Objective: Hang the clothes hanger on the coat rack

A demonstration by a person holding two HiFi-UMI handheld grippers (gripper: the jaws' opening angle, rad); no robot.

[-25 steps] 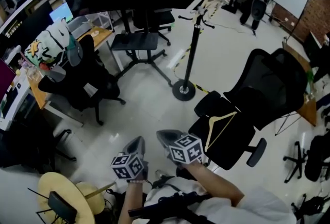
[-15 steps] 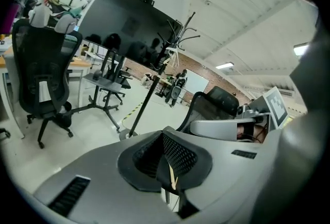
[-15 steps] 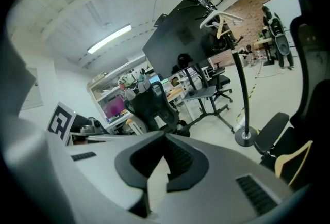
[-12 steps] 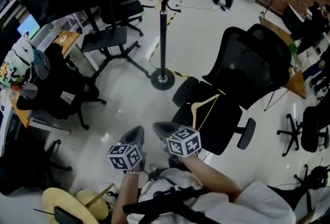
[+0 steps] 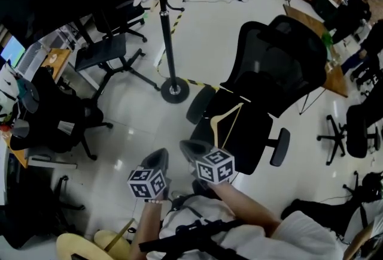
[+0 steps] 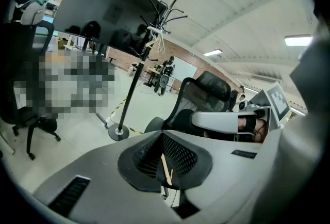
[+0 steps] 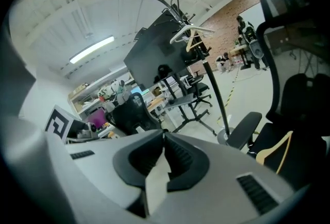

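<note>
Black mesh office chair (image 5: 272, 67): stands ahead and to the right of both grippers.

Black pole coat rack (image 5: 167, 43) on a round base: just left of the chair, with a white hanger (image 7: 192, 32) already at its top.

Pale wooden clothes hanger (image 5: 222, 122): on the chair's seat. Its long axis appears to run from the seat's front toward the chair's back.

Right gripper (image 5: 192, 148): near the seat's front edge and the nearer tool. Its jaws are opening with nothing between them.

Left gripper (image 5: 158, 158): farther left of the chair, jaws together, empty.
</note>
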